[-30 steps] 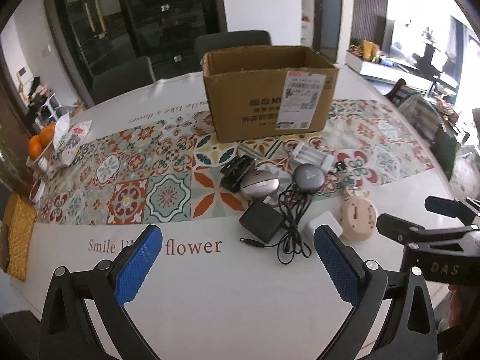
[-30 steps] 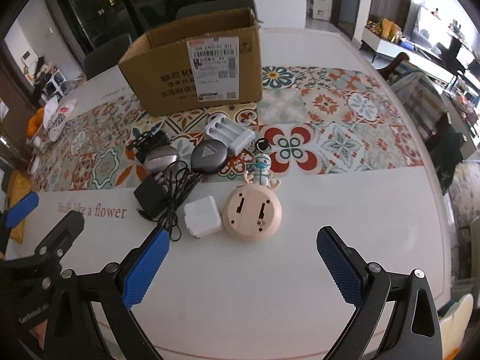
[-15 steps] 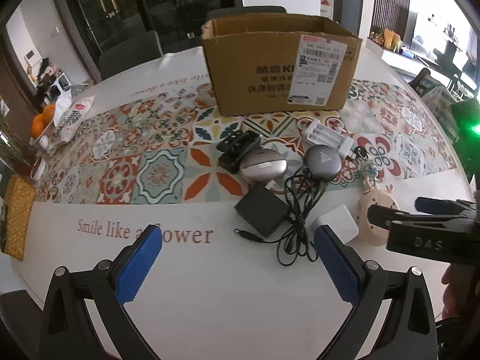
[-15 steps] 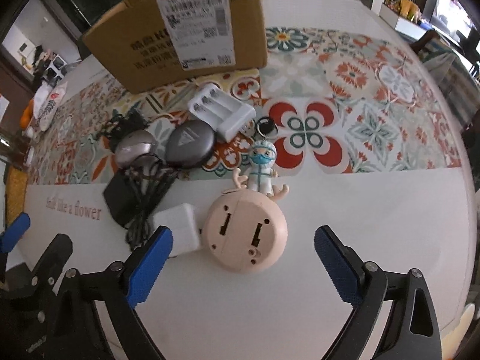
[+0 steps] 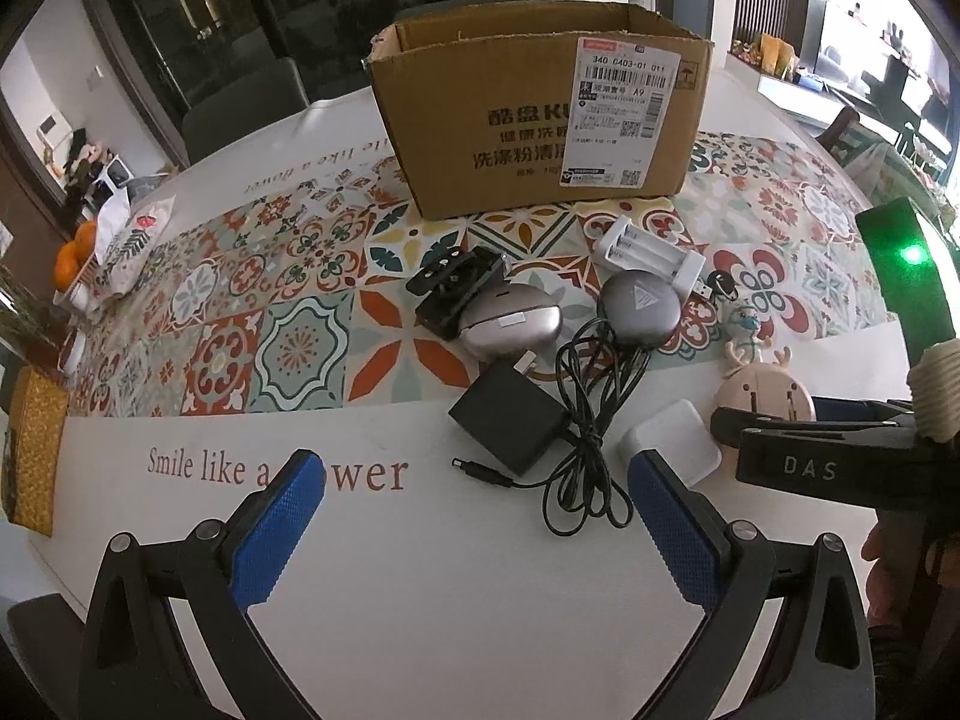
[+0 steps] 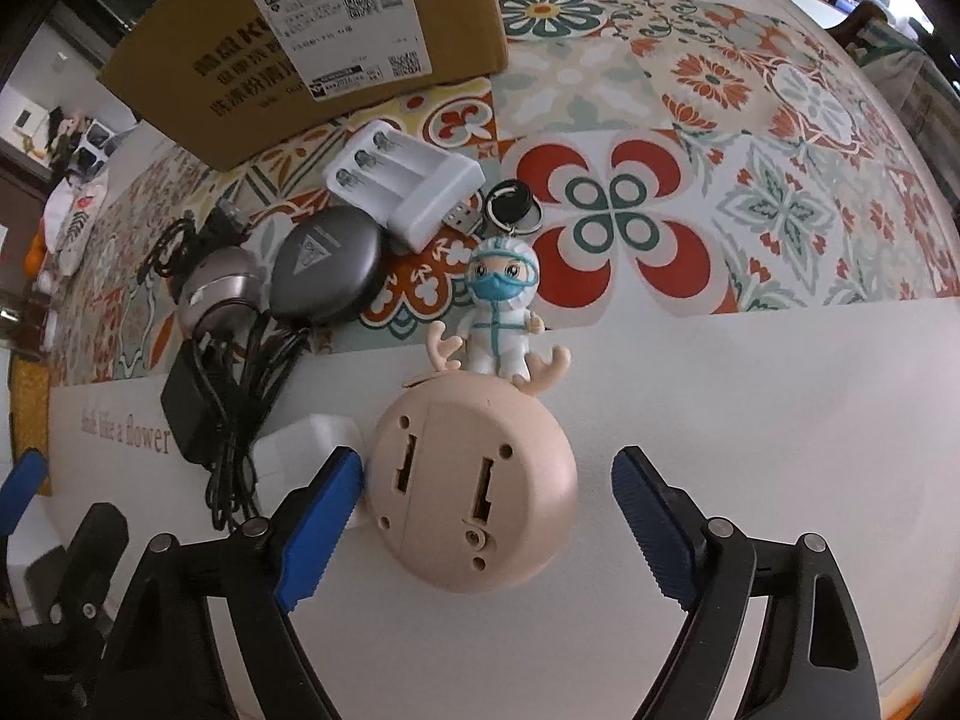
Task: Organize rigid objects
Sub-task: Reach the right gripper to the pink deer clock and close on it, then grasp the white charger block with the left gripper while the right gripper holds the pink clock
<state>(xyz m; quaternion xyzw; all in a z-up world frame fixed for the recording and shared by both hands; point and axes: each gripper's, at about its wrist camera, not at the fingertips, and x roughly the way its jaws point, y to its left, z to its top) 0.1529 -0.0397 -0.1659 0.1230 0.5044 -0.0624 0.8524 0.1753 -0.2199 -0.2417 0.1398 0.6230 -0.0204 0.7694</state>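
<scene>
Right hand-held gripper [image 6: 480, 510] closing astride pink round gadget [image 6: 474, 492], pads not yet pressing: centre it, avoid white charger [image 6: 300, 444] at 9 o'clock. Left hand-held gripper [image 5: 462, 534] open, empty.

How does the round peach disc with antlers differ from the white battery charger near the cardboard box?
The peach disc is round with antlers; the white battery charger is rectangular with slots. The disc sits between the closing right gripper's fingers, untouched on one side; the charger lies clear by the cardboard box. Both rest on the table.
</scene>
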